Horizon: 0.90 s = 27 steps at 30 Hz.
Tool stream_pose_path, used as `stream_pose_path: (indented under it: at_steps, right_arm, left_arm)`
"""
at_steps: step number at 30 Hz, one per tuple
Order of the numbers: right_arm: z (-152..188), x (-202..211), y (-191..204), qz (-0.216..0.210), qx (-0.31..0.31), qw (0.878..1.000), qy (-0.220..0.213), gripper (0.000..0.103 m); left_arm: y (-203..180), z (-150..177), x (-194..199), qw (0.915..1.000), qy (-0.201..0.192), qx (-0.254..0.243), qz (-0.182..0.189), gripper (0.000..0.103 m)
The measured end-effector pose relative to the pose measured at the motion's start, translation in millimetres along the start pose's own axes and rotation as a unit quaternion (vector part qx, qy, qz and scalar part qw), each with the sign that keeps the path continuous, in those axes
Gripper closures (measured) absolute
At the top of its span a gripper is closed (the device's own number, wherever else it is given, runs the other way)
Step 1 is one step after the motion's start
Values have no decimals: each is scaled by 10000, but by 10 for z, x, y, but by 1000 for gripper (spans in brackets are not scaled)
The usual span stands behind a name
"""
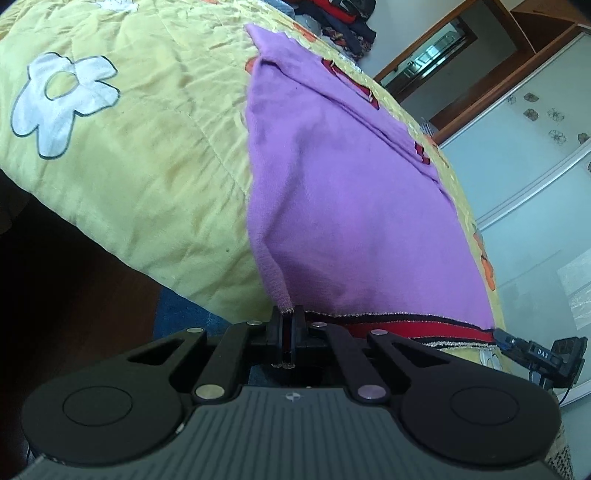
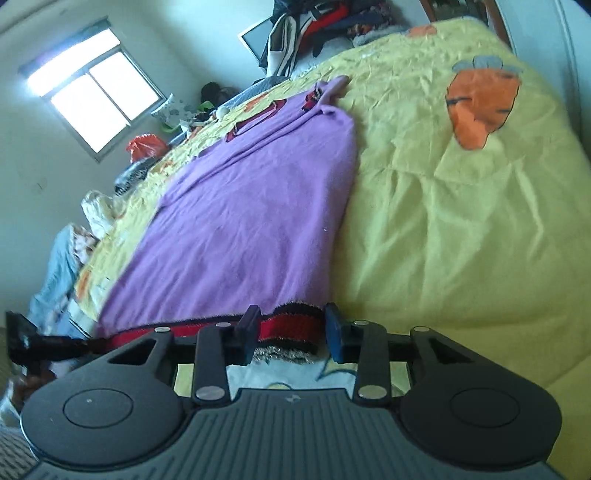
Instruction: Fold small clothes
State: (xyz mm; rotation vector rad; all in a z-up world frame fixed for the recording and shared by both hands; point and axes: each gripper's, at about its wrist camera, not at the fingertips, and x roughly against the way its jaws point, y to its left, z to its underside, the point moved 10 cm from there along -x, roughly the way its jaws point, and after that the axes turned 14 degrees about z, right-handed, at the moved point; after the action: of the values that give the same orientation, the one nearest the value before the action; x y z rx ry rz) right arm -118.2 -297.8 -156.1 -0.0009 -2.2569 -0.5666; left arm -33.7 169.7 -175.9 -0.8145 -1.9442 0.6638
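A purple knit top [image 1: 343,192] with a red and black hem [image 1: 424,330] lies flat on the yellow quilt [image 1: 147,166]. My left gripper [image 1: 288,314] is shut on the hem's left corner, and the fabric is pinched between its pads. In the right wrist view the same top [image 2: 251,206] stretches away from me. My right gripper [image 2: 291,325] straddles the hem's right corner [image 2: 288,326]; the jaws stand a little wider than the bunched hem, with a thin gap at the right pad. Each gripper shows at the edge of the other's view.
The quilt [image 2: 443,240] carries a white flower patch [image 1: 62,99] and an orange carrot patch [image 2: 480,107]. Piled clothes [image 2: 325,22] sit at the bed's far end. Bags and clutter [image 2: 144,146] line the window side. A wardrobe [image 1: 535,129] stands beyond the bed.
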Motion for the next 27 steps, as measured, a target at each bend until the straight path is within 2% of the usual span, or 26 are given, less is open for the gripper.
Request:
stream_pose_path:
  at_steps: [1, 2, 5, 9, 13, 16, 20, 27]
  right_arm:
    - [-5, -19, 8, 47, 21, 10000, 21, 82]
    - [10, -41, 26, 73, 101, 9999, 78, 97]
    - [22, -45, 110, 202, 388, 9990, 15, 97]
    - [-113, 115, 274, 285, 673, 9963, -442, 98]
    - [-397, 285, 483, 291, 953, 9902, -984, 98]
    - [-662, 302, 591, 243, 1098, 9855, -1274, 98]
    - [-1058, 213, 650, 339, 1212, 9787, -1622, 98]
    - [-1641, -179, 691, 631, 1441, 9689, -1911, 98]
  left_arm:
    - [-13, -1, -19, 10000, 3, -15, 22, 100]
    - [-29, -3, -37, 10000, 13, -52, 7, 100]
    - [-142, -43, -25, 9996, -78, -266, 57, 100]
    - [-324, -168, 90, 9977, -347, -554, 168, 100]
    - [-419, -376, 149, 9956, -555, -711, 247, 100]
    - [-438, -597, 149, 9936, -710, -876, 106, 100]
    - [-412, -930, 154, 9905, -985, -962, 21, 100]
    - [-335, -1584, -34, 9852, -1281, -1121, -203, 100]
